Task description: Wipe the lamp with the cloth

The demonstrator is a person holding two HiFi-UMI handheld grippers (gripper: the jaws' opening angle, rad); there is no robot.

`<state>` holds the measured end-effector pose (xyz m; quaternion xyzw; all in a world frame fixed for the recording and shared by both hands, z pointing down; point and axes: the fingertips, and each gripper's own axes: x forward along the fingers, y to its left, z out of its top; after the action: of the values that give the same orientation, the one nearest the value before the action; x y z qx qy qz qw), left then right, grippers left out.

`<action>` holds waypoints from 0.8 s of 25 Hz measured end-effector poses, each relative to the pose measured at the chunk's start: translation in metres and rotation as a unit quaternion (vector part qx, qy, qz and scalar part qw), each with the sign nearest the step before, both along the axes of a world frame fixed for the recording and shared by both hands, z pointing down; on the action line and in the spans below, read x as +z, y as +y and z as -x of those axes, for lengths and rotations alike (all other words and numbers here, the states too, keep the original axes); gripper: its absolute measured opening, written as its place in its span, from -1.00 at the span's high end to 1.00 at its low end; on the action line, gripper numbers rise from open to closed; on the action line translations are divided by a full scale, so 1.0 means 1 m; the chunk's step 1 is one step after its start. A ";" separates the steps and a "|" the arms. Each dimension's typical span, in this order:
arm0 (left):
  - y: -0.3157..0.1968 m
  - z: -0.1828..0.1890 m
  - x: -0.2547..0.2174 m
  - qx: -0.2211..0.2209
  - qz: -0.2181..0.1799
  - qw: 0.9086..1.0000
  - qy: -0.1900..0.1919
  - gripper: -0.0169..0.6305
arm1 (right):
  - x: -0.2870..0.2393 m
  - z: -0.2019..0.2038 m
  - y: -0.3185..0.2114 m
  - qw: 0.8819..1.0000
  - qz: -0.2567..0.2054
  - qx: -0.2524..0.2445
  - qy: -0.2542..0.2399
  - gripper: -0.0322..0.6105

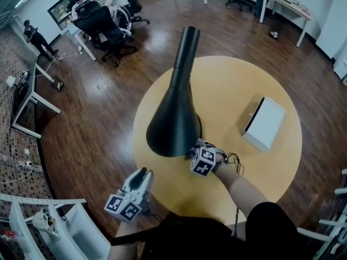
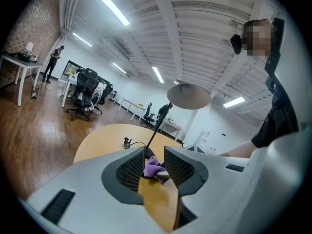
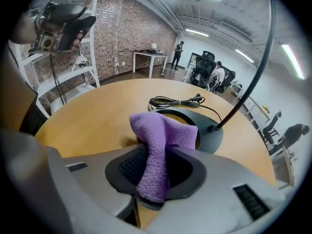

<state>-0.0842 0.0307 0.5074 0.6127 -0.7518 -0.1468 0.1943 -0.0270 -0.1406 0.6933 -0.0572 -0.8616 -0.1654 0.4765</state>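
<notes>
Our right claw (image 3: 153,167) is clamped on the purple cloth (image 3: 158,140), just beside the lamp's (image 1: 179,102) base on the round worktop (image 1: 227,85). Our left claw (image 2: 155,168) stands apart, empty, beyond the worktop's edge. A white box (image 1: 264,122), contents hidden, lies near the lamp.

A black lamp (image 1: 174,121) with a flared shade and thin stem stands upright on the round wooden table (image 1: 233,85). A fluffy purple cloth (image 3: 158,145), pinched in the right gripper (image 3: 155,177), droops just before its ring-shaped base.
</notes>
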 end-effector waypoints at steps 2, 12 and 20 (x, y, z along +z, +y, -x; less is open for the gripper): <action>0.000 0.000 0.004 0.005 0.003 1.000 0.004 0.59 | 0.001 0.001 0.004 1.000 0.005 0.013 -0.001 0.61; 0.002 -0.004 0.000 0.015 0.008 1.000 0.002 0.59 | -0.001 0.023 0.027 0.998 0.019 0.048 -0.027 0.60; -0.002 0.000 0.001 0.015 0.009 1.000 -0.006 0.59 | 0.012 0.035 0.039 0.998 -0.012 0.043 -0.049 0.60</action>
<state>-0.0837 0.0284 0.5088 0.6231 -0.7450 -0.1333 0.1974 -0.0619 -0.1020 0.7053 -0.0056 -0.8834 -0.1577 0.4412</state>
